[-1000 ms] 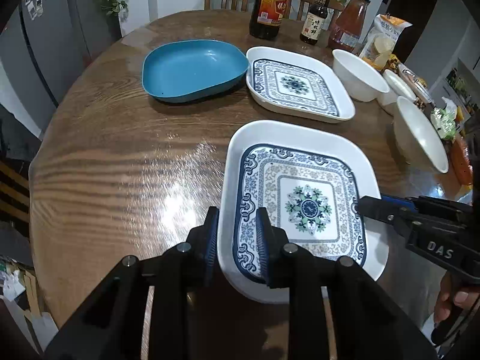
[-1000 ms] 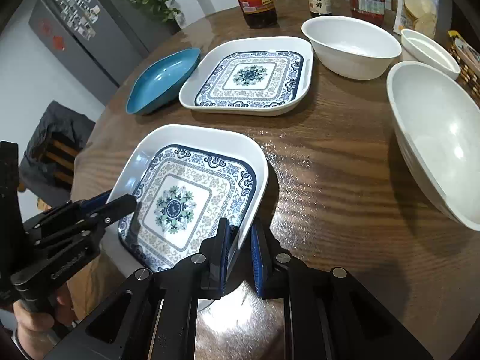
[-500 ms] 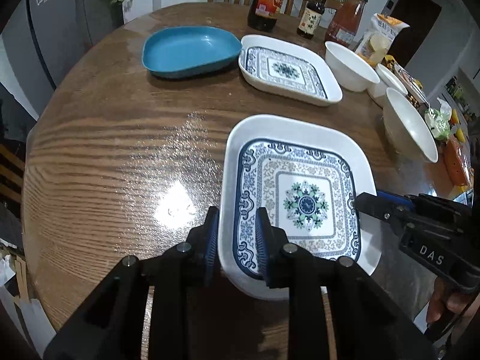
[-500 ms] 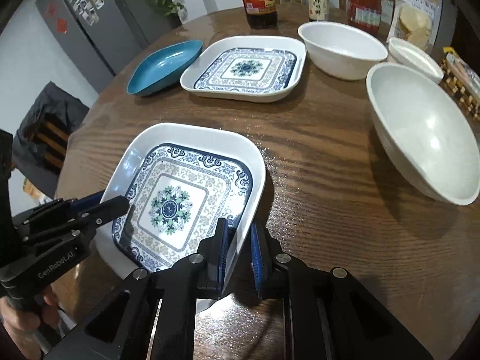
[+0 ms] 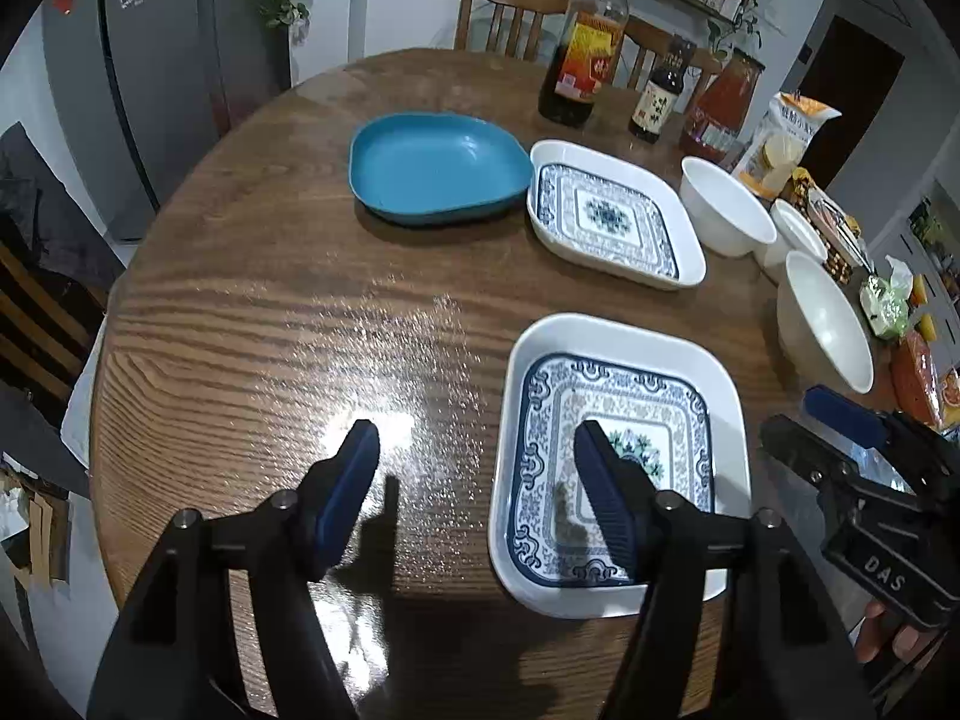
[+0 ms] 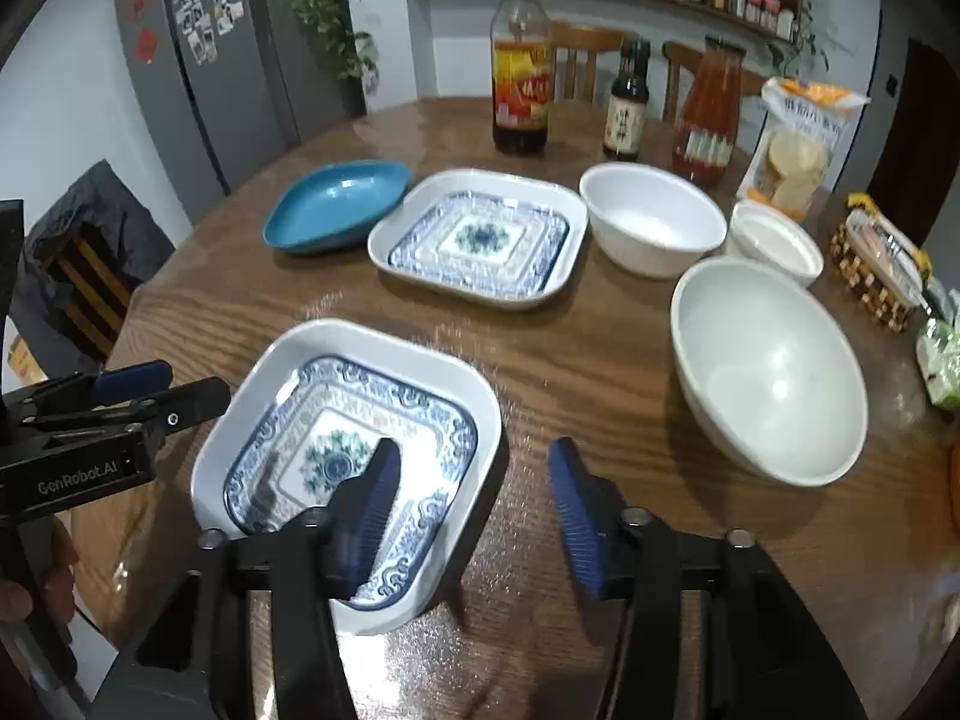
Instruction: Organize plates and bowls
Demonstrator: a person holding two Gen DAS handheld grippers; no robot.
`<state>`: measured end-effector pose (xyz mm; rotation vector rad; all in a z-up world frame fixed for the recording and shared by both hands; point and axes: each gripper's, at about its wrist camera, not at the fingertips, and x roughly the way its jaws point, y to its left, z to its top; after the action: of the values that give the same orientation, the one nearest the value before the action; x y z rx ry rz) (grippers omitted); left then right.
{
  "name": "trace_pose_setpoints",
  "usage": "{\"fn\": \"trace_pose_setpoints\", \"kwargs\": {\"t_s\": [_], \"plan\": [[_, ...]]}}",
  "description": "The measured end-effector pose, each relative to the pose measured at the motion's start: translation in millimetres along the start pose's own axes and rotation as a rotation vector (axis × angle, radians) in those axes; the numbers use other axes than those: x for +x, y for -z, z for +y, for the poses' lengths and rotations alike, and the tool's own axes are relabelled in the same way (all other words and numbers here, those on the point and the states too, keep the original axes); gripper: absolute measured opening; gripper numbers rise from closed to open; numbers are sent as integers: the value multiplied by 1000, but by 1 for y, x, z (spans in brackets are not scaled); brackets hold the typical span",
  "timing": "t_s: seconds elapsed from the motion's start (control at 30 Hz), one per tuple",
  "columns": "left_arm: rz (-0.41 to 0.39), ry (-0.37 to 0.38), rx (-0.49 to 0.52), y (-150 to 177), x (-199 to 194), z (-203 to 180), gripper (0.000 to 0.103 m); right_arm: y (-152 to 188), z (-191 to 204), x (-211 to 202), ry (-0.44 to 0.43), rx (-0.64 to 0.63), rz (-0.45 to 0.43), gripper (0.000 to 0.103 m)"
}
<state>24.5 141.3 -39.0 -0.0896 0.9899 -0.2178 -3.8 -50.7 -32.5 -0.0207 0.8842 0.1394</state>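
A blue-and-white patterned square plate lies flat on the wooden table near the front edge. My left gripper is open over the plate's left rim, one finger over the plate and one over the table. My right gripper is open over the plate's right rim. A second patterned plate and a blue plate lie farther back. A large white bowl and two smaller white bowls stand to the right.
Three sauce bottles stand at the table's far side with a bag of snacks beside them. Food packets lie at the right edge. Wooden chairs stand behind the table, a fridge to the left.
Both grippers opened and let go of the near patterned plate, which now rests on the table. Both pulled up and back a little.
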Motion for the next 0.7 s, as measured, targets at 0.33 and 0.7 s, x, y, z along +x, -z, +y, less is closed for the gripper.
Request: {"fn": "trace_pose_setpoints", "kwargs": {"t_s": [0.33, 0.7], "plan": [[-41, 0, -14, -16, -14, -5, 86, -12, 2, -9, -4, -12, -47, 60], [-30, 11, -38, -37, -7, -6, 97, -23, -13, -3, -45, 33, -24, 60]]}}
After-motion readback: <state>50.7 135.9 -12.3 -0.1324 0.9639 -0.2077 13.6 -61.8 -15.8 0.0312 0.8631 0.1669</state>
